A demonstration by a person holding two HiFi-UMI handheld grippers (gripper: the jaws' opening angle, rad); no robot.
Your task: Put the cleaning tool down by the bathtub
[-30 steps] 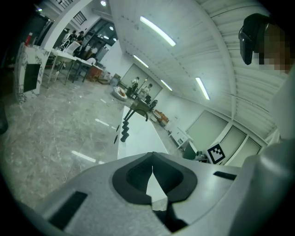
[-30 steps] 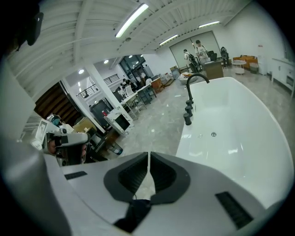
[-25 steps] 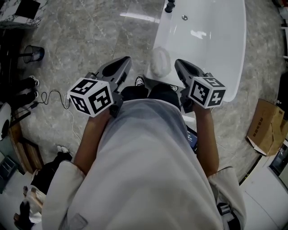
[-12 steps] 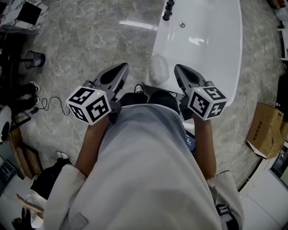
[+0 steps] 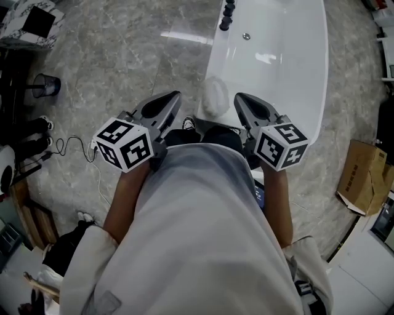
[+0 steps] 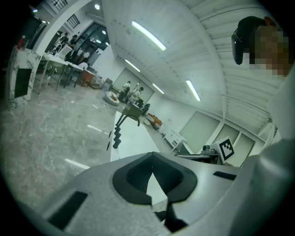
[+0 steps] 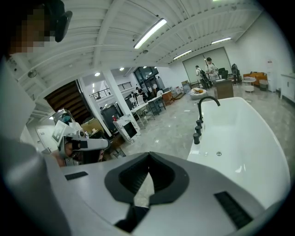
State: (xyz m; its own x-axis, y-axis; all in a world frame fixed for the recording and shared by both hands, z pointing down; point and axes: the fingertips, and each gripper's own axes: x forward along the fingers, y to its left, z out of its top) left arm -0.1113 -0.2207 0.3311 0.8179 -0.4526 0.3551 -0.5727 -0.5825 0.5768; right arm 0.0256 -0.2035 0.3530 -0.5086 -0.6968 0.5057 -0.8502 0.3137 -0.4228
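The person stands at the near end of the white tub (image 5: 295, 67) on the grey marble floor (image 5: 123, 55), with both tools held close to the chest and pointing forward. The left tool (image 5: 174, 95) has its jaws together with nothing between them, and only the tub shows through the gap behind the tips in the left gripper view (image 6: 152, 154). The right tool (image 5: 239, 97) is likewise closed and empty (image 7: 148, 154). The white, fluffy pad (image 5: 215, 98) lies at the tub's near left rim, between the two tool tips as seen from above, touched by neither. A black tap (image 5: 226, 15) stands at the tub's far left edge. A cardboard box (image 5: 363, 175) sits on the floor to the right.
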